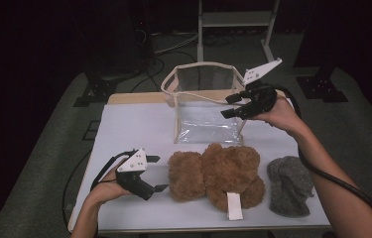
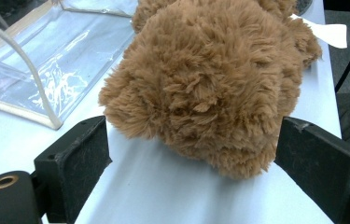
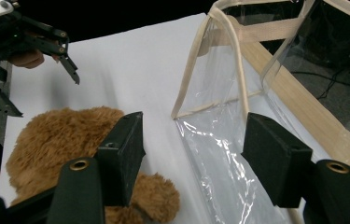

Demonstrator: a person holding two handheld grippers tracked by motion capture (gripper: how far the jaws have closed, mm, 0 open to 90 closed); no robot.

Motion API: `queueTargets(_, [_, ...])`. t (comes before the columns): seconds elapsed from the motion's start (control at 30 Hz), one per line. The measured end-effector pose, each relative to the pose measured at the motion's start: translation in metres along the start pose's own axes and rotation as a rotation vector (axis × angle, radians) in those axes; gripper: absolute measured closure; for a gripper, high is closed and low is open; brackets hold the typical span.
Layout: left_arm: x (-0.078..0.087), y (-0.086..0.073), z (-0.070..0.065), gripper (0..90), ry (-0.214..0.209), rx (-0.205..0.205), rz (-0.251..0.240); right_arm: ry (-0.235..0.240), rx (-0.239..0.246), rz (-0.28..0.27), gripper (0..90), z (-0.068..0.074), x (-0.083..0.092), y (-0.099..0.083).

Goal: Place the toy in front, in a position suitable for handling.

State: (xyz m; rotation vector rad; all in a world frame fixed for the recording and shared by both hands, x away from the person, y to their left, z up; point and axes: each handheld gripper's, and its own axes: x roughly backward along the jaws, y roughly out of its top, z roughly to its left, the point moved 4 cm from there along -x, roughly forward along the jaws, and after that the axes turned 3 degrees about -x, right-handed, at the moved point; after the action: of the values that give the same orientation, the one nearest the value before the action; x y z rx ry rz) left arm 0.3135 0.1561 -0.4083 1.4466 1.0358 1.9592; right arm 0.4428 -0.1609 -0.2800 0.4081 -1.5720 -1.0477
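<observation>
A brown plush teddy bear [image 1: 216,173] lies on the white table [image 1: 134,124], with a white tag [image 1: 234,206] at its near side. My left gripper [image 1: 158,173] rests on the table just left of the bear's head and is open. In the left gripper view its jaws [image 2: 191,158] stand either side of the furry head [image 2: 205,79] without pressing on it. A clear plastic bag with beige trim [image 1: 203,106] stands upright behind the bear. My right gripper [image 1: 226,106] hovers open at the bag's right side, and the bag's edge [image 3: 219,140] lies beyond its jaws [image 3: 198,156].
A grey knitted cloth [image 1: 288,186] lies right of the bear near the table's front right. The left part of the table is bare. Beyond the table are a dark floor, cables and a metal stand [image 1: 235,25]. The left gripper [image 3: 23,51] shows far off in the right gripper view.
</observation>
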Motion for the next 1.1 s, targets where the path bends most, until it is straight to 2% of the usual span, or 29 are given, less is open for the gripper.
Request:
queueTargets(0.23, [0.002,-0.002,0.0,9.0,0.0,0.007,0.001,0.007,0.005,0.034,38.6,-0.013,-0.014,0.013])
queueTargets(0.4, [0.005,-0.004,0.0,9.0,0.007,0.017,0.001,0.018,0.0,0.063,39.1,-0.021,-0.027,0.015])
queueTargets(0.57, [0.007,-0.006,0.0,9.0,0.014,0.021,0.005,0.02,0.004,0.099,43.5,-0.029,-0.037,0.016])
queueTargets(0.67, [0.009,-0.006,0.0,9.0,0.02,0.026,0.004,0.005,-0.003,0.123,49.1,-0.034,-0.044,0.016])
queueTargets(0.73, [0.01,-0.007,0.0,9.1,0.021,0.022,0.006,0.008,-0.009,0.136,57.8,-0.035,-0.047,0.016])
queueTargets(0.77, [0.011,-0.007,0.0,9.0,0.022,0.024,0.007,-0.006,-0.005,0.144,61.1,-0.036,-0.05,0.015])
queueTargets(0.8, [0.011,-0.007,0.0,9.0,0.023,0.024,0.007,-0.001,-0.011,0.15,68.3,-0.036,-0.051,0.015])
queueTargets(0.83, [0.011,-0.007,0.0,9.0,0.023,0.023,0.004,0.013,-0.022,0.156,72.4,-0.035,-0.052,0.014])
queueTargets(0.93, [0.013,-0.008,0.0,9.0,0.025,0.021,0.011,0.016,-0.016,0.177,84.8,-0.033,-0.054,0.014])
queueTargets(1.1, [0.014,-0.007,0.0,9.1,0.027,0.023,0.007,0.031,-0.023,0.186,87.0,-0.027,-0.054,0.012])
